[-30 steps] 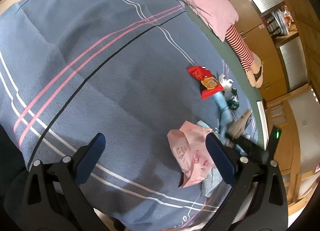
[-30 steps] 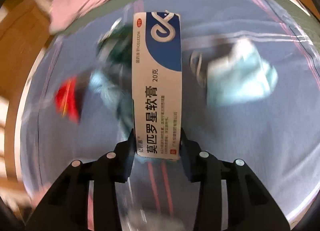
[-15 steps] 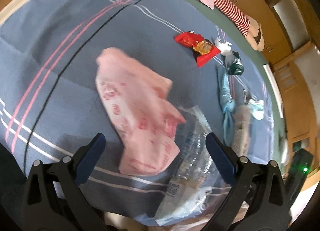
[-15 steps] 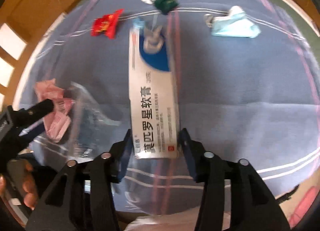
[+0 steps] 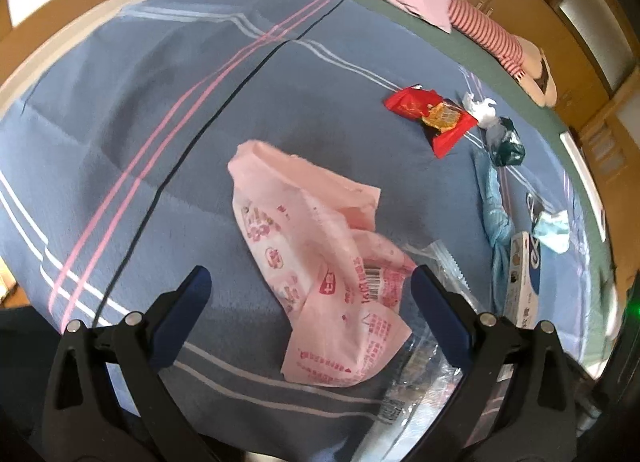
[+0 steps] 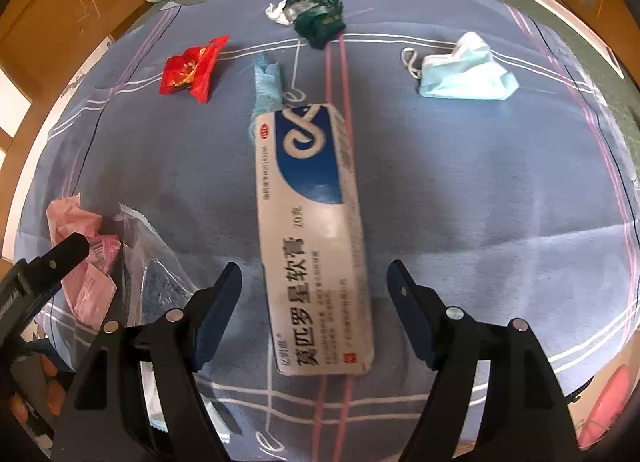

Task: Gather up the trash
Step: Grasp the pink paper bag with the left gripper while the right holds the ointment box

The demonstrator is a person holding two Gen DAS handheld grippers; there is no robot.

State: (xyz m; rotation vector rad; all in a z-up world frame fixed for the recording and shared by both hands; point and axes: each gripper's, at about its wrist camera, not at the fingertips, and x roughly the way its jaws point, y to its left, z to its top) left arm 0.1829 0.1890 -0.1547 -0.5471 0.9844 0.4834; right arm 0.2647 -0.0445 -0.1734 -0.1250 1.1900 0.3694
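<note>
Progress, judged from the bed: a small pile is forming at the near edge of the blue striped blanket (image 6: 500,189), w/ most trash left to fetch. Landmark = the ointment box (image 6: 314,238). It lies flat on the blanket btwn the fingers of the right gripper (image 6: 314,302), whose jaws have just been opening; pads now stand clear of the box on both sides, so nothing is gripped. To the left of the box, near the blanket edge, sit the pink wrapper (image 5: 320,274) and a clear plastic bag (image 6: 148,262), touching each other. The left gripper (image 5: 306,316) hangs over that wrapper w/ jaws wide apart, holding nothing; wrapper lies btwn its fingers but pads don't press it. So approx three items look gathered near the edge. Left to collect, all beyond the far end of the box: light-blue crumpled piece (image 6: 266,81) just touching the box's far end, red snack wrapper (image 6: 192,67) far-left of it, dark green wrapper (image 6: 320,17) and white scrap (image 6: 276,13) farther back, face mask (image 6: 464,69) far-right. No bin or trash bag visible in either view, so can't tell where the pile goes.
</note>
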